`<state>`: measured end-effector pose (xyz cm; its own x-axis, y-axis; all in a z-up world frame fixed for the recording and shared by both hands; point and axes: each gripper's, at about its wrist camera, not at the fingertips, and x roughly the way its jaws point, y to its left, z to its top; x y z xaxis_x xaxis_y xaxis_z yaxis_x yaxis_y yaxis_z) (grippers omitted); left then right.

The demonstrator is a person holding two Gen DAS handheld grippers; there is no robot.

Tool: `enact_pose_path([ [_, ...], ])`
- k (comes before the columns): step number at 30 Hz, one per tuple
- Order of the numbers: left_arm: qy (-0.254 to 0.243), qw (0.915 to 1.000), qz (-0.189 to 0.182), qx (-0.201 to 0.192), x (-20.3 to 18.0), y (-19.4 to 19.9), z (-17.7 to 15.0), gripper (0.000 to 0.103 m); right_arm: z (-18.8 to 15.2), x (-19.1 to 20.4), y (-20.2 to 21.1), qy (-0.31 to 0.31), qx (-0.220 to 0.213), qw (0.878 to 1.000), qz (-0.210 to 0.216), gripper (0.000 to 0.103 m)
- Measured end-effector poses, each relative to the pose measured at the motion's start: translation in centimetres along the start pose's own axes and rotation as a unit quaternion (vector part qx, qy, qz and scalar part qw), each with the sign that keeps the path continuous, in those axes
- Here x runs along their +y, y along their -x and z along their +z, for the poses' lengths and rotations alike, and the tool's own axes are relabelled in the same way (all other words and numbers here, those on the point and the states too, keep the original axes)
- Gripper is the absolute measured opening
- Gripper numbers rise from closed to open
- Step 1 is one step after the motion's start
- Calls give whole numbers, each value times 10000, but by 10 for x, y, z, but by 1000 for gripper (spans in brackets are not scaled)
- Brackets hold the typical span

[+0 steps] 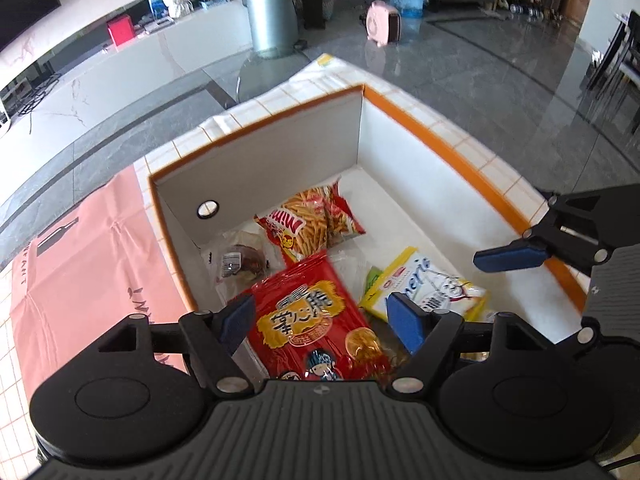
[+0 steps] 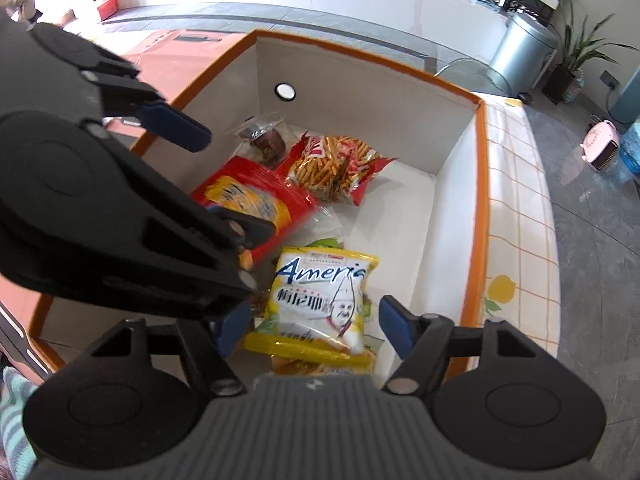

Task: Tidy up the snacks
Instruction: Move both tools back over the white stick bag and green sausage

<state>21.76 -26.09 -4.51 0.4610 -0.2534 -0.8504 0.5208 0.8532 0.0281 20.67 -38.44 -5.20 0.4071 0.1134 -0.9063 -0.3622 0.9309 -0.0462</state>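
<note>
"Americ" on yellow snack bag (image 2: 320, 304)

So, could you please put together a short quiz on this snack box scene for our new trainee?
1. True or false: the red snack packet lies inside the orange-rimmed box.
2. Which packet lies between the pads of the right gripper? A) the fries packet B) the yellow-and-white packet C) the brown pastry in clear wrap
3. Fill in: the round hole is in the box's ____.

Key: 1 true. 2 B; the pads stand clear of it, as the pads of the left gripper do of the red packet. 3 wall.
</note>
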Motion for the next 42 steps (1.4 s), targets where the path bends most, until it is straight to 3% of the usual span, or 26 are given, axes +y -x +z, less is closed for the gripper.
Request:
enact_pose_path([
  [6,305,9984,81,-479,5,45,-15,88,-7,10,29,-524,-247,9979,-282,72],
  [13,956,9910,141,-922,31,97,-42,88,-19,31,71,-1166,-940,9881,-349,72],
  [22,1305,9826,772,-1069,71,140,-97,88,-33,96,100,-1793,-1787,9674,74,72],
  [27,1647,9772,829,-1049,106,152,-133,88,-32,150,98,-1771,-2129,9607,202,72],
  [32,1958,9713,948,-965,144,155,-156,88,-24,193,79,-1688,-1994,9645,379,72],
  [35,2160,9684,773,-975,167,148,-169,88,-16,211,64,-1767,-1772,9667,528,72],
  [42,2259,9671,843,-814,205,125,-192,87,6,253,22,-1456,-1298,9789,612,73],
])
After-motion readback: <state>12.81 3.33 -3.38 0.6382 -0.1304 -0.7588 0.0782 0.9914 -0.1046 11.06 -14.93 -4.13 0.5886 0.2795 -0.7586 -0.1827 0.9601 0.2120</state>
